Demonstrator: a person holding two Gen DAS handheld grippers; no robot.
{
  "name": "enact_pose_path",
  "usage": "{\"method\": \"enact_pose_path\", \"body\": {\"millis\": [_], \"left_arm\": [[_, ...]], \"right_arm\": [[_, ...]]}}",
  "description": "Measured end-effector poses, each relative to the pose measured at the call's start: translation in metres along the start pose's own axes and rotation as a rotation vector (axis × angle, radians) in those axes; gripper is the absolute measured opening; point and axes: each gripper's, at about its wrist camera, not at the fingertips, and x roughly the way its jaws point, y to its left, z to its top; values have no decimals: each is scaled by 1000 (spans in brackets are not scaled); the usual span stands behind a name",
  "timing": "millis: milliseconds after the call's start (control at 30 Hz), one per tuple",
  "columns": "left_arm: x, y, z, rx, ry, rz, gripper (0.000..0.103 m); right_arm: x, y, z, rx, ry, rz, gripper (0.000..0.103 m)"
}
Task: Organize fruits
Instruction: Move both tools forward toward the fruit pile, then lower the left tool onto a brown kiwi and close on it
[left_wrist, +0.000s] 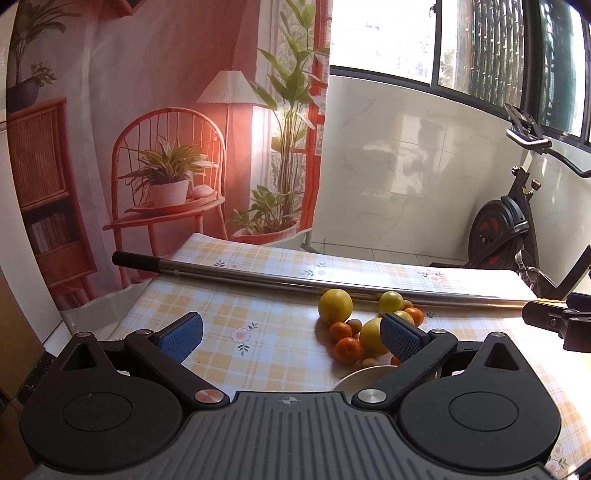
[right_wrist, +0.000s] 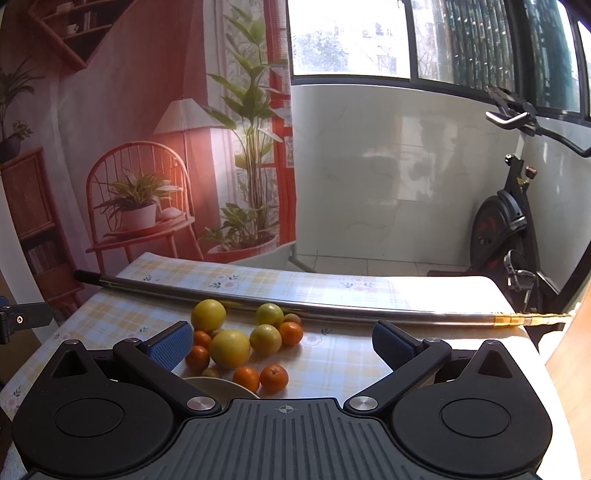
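On the checked tablecloth (right_wrist: 332, 354), clustered fruits (right_wrist: 236, 343) (round, no long axis), left gripper (left_wrist: 291, 338) and right gripper (right_wrist: 282, 341) wide apart, empty

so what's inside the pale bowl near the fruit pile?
Only the far rim of the bowl shows; nothing rises above it. Its inside is covered by the right gripper body, so cannot tell. The fruit pile sits behind it.

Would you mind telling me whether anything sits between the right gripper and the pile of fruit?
Nothing visible does. The right gripper is open and empty above the table, and the fruit lies just ahead, slightly left of its centre. The bowl sits below the gripper, nearer than the fruit, and the pole lies behind it.
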Motion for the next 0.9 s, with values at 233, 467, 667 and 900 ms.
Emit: {"method": "enact_pose_path", "body": {"millis": [233, 467, 667, 900], "left_arm": [[34, 6, -1, 34, 33, 2, 103], [69, 3, -3, 50, 48, -98, 98], [114, -12, -4, 66, 128, -141, 87], [141, -28, -16, 92, 193, -181, 80]], "right_arm": [[42, -11, -8, -13, 25, 42, 103], [74, -20, -15, -1, 55, 49, 103], [90, -26, -24, -11, 76, 36, 103], [104, -38, -27, 46, 78, 63, 103]]}}
